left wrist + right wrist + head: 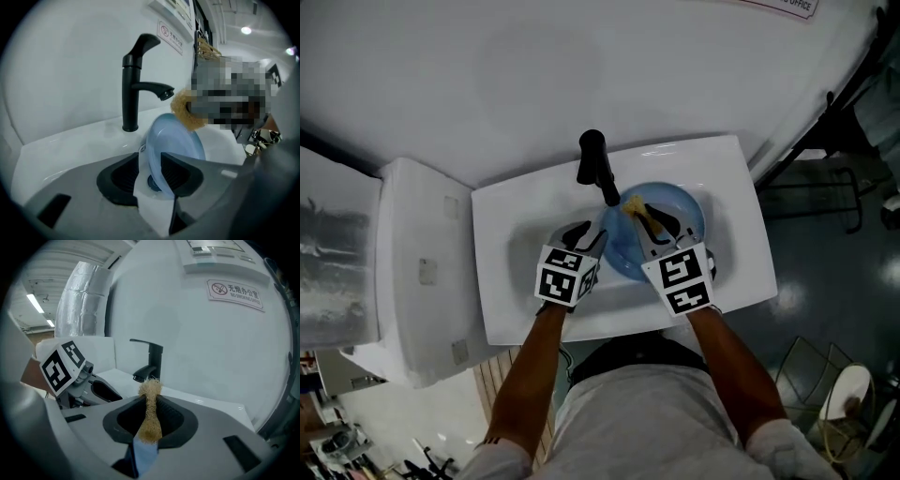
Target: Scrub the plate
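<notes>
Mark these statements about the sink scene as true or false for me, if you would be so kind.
1. The right gripper is closed on a yellowish scrubber. True.
2. The tap is white. False: it is black.
3. The plate is blue. True.
4. The plate lies outside the sink. False: it is in the basin.
5. The left gripper is shut and empty. False: its jaws are apart, with the plate's rim between them.

Dim flat indoor light, ceiling strip (35, 303) up-left of right claw (150, 412), ceiling lamp (246, 30) up-right of left claw (150, 169), weak sheen on sink (65, 140) ahead of it, fisheye black corners, claw bodies soft.
</notes>
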The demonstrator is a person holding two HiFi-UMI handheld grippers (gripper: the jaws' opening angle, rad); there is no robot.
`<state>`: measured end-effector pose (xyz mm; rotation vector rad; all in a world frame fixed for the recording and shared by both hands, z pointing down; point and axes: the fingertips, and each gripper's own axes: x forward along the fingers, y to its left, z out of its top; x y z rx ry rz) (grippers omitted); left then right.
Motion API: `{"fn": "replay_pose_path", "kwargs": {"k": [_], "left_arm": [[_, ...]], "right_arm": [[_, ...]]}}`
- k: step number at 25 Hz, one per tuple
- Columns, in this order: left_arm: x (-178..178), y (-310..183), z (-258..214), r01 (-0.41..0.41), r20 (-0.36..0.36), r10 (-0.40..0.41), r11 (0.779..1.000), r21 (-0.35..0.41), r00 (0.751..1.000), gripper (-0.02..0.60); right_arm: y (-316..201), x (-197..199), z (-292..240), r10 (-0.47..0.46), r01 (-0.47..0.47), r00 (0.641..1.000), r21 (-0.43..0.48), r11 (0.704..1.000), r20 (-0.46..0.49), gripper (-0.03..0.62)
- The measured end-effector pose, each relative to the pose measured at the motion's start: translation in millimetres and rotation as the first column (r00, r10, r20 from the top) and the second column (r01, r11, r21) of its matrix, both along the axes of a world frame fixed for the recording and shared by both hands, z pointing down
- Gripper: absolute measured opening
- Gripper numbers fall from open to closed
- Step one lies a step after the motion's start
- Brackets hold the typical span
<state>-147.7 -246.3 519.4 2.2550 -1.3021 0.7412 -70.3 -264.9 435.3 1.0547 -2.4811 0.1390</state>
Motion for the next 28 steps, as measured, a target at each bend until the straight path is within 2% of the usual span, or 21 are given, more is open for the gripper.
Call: {"fn": "replay_pose_path", "kwargs": {"k": [5, 11, 18, 23, 28], "left_arm": [[6, -8, 24, -0.045, 0.011, 0.045, 0.997, -0.062, 0.999, 0.152], [9, -12, 40, -0.067, 0.029, 0.070, 0.993, -0.102, 0.997, 0.146], [11, -13, 47, -0.066, 0.033, 0.071, 0.990, -0.121, 0.997, 0.074], [11, -13, 49, -0.057, 0.038, 0.062, 0.991, -0.125, 0.997, 0.063], [10, -13, 50, -0.055, 0.041, 0.060, 0.990, -0.129, 0.997, 0.063]], "right_arm": [[-10, -14, 27, 0.002, -0.003, 0.997, -0.023, 1.000, -0.083, 0.063], [-16, -24, 54, -0.001, -0.006, 0.992, -0.056, 0.998, -0.126, 0.063], [-24, -30, 71, -0.006, -0.006, 0.989, -0.075, 0.997, -0.148, 0.063], [-29, -21, 78, 0.007, -0.020, 0.986, -0.075, 0.997, -0.167, 0.063], [-38, 5, 81, 0.056, -0.070, 0.981, -0.070, 0.995, -0.187, 0.063]]}}
